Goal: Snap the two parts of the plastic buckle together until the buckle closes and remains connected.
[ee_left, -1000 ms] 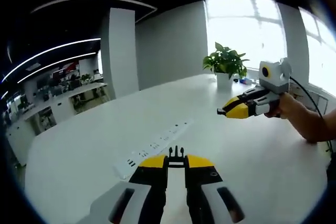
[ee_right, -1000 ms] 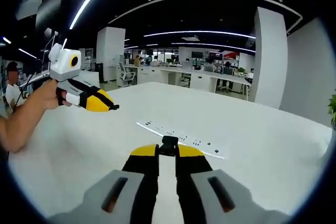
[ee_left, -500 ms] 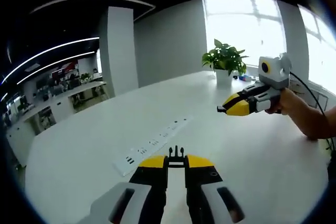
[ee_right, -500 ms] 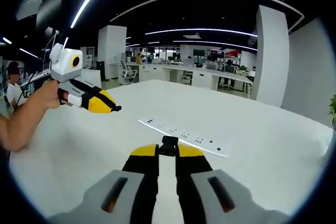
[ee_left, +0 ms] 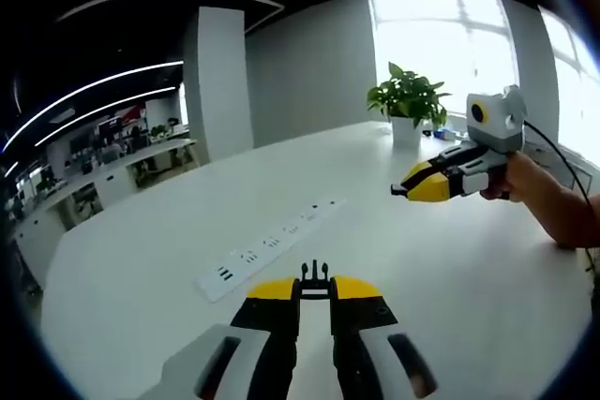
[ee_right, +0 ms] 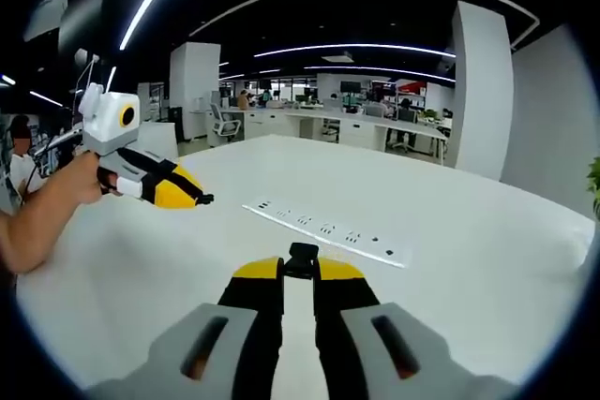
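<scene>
Left gripper (ee_left: 315,289) pinches the pronged buckle half (ee_left: 315,274) at its fingertips, right gripper (ee_right: 299,271) clamps the socket half (ee_right: 302,257), both held above the white desk (ee_left: 450,259) well apart and facing each other, with a power strip (ee_right: 325,231) lying flat between them.

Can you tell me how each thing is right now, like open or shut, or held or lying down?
Left gripper: shut on the pronged buckle part.
Pronged buckle part: held at the gripper tips, prongs pointing forward.
Right gripper: shut on the socket buckle part.
Socket buckle part: held at the tips, not joined to the other part.
Power strip: lying flat on the white table.
Potted plant: standing upright.
</scene>
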Available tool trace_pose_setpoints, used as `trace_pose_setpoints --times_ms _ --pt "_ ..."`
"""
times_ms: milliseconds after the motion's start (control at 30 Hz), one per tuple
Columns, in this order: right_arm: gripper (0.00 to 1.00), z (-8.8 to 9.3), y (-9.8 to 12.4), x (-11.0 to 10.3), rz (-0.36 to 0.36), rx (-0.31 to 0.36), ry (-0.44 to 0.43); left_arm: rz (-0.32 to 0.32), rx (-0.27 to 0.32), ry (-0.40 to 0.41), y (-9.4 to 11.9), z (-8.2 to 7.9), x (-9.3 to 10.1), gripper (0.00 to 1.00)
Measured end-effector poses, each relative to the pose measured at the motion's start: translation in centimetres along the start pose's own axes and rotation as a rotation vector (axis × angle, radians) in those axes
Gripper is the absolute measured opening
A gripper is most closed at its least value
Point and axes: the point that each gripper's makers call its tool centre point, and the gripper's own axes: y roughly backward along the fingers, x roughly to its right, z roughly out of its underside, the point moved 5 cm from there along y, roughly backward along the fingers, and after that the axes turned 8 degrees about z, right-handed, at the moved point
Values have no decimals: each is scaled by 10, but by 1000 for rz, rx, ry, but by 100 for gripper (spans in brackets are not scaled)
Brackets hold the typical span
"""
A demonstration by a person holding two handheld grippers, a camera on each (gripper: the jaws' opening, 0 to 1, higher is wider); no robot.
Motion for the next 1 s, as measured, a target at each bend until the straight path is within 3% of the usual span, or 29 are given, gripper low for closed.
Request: trace_pose_setpoints --times_ms 200,500,1000 --pt "10 3 5 -4 0 0 5 -3 37 37 4 7 -3 10" --pt "10 3 11 -7 6 6 13 -8 25 -1 5 11 6 10" --pt "10 12 29 -17 -1 5 16 2 39 17 15 18 27 10"
